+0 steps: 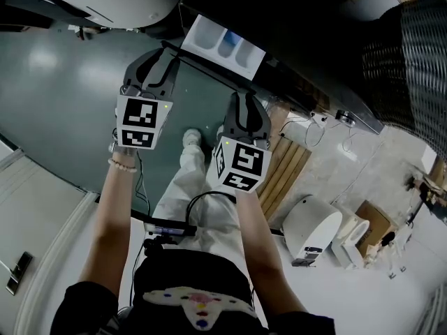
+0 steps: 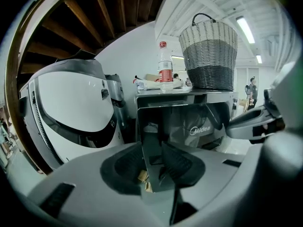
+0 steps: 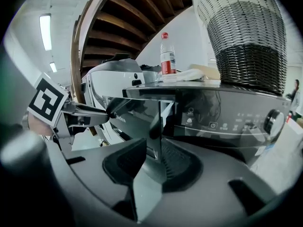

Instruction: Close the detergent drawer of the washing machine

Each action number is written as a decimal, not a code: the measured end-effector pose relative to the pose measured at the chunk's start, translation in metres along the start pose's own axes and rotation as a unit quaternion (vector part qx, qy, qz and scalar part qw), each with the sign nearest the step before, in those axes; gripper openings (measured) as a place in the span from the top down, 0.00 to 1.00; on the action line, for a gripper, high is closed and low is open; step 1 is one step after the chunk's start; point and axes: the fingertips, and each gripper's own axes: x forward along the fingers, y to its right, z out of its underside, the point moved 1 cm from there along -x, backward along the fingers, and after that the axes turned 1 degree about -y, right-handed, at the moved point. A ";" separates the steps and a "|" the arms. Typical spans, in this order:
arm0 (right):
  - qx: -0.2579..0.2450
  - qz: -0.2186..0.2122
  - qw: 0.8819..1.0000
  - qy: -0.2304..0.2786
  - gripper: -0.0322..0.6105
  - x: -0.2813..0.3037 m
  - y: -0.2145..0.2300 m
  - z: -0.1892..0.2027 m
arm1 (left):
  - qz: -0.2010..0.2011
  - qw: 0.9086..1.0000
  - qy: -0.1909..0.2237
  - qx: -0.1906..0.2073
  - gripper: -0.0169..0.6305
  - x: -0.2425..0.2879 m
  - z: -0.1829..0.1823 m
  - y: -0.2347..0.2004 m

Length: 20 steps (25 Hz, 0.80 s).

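The detergent drawer [image 1: 225, 44] stands pulled out at the upper centre of the head view, its tray running up-right into the washing machine [image 3: 227, 112]. The left tongs [image 1: 166, 53] and right tongs [image 1: 244, 98] each look clamped on one end of its front panel, equally near. The push should go up-right.

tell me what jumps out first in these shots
The open drawer sticks out of the dark washer at the top of the head view, its white compartments showing. The left gripper and right gripper each clamp one end of its front. A woven basket and a bottle stand on the washer.
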 end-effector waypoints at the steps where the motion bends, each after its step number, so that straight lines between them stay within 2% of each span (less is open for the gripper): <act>1: -0.001 0.000 1.000 0.000 0.79 0.002 0.001 -0.001 | -0.001 1.000 0.000 -0.001 0.78 0.002 -0.001 0.000; 10: 0.025 0.010 1.000 -0.002 0.79 0.024 0.015 -0.019 | -0.019 1.000 0.000 0.001 0.79 0.025 -0.018 -0.006; 20: 0.019 0.001 1.000 -0.001 0.79 0.047 0.027 -0.036 | -0.020 1.000 -0.003 0.006 0.81 0.050 -0.032 -0.010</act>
